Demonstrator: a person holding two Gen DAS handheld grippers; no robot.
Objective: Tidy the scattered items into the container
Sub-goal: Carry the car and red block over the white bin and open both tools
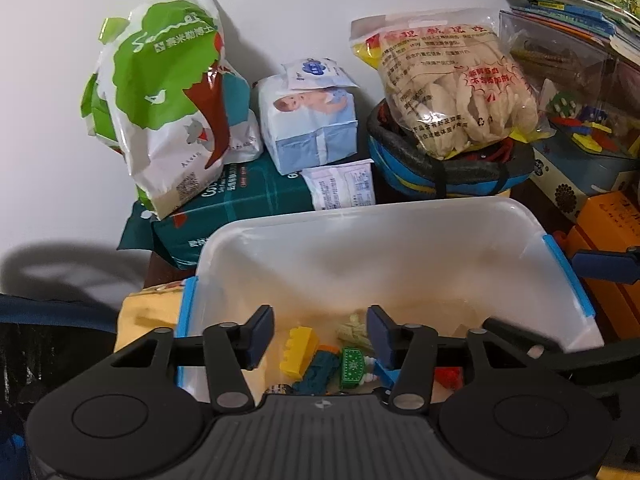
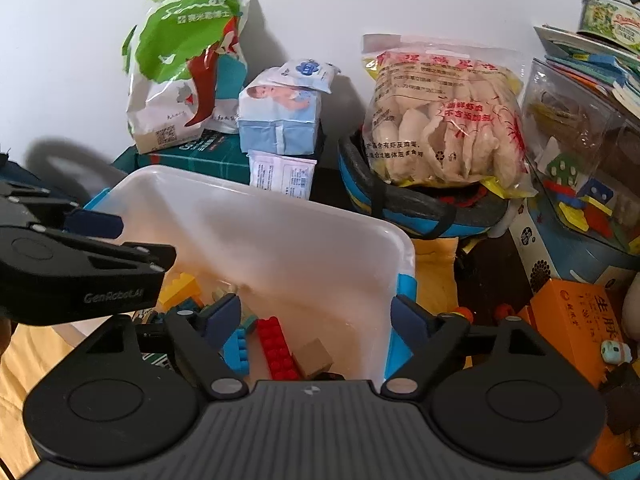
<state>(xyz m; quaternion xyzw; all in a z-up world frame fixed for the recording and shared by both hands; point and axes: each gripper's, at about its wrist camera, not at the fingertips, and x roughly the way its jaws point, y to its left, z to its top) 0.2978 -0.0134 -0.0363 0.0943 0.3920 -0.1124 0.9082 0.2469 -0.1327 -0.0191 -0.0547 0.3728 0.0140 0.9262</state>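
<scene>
Both grippers hang over the clear plastic box (image 1: 360, 240), each with its fingers apart and nothing between them: the left gripper (image 1: 320, 336) is above the box's near left side, and the right gripper (image 2: 316, 320) straddles the box's right wall, one finger inside and one outside by the blue latch (image 2: 404, 292). That pose suggests pieces have just gone in, or the hands are pausing before a further reach, though I cannot tell which. Inside the box lie the toys being tidied: one yellow brick (image 1: 298, 350), one green patterned piece (image 1: 351, 366), one teal block (image 1: 316, 374), one red brick (image 2: 276, 346), one blue brick (image 2: 236, 350) and one tan block (image 2: 314, 356); a pale crumpled item sits behind them, too blurred to name. The box rests on a yellow cloth (image 2: 434, 276), probably to keep it from sliding. Still outside, at the right edge of the right view, is one small pale blue toy (image 2: 614, 352) on an orange carton (image 2: 576, 320). Behind stand one green and white bag (image 1: 168, 100), one tissue pack (image 1: 308, 120) and one bag of crackers (image 1: 452, 88), propped against the wall as ordinary clutter, likely not part of the job
</scene>
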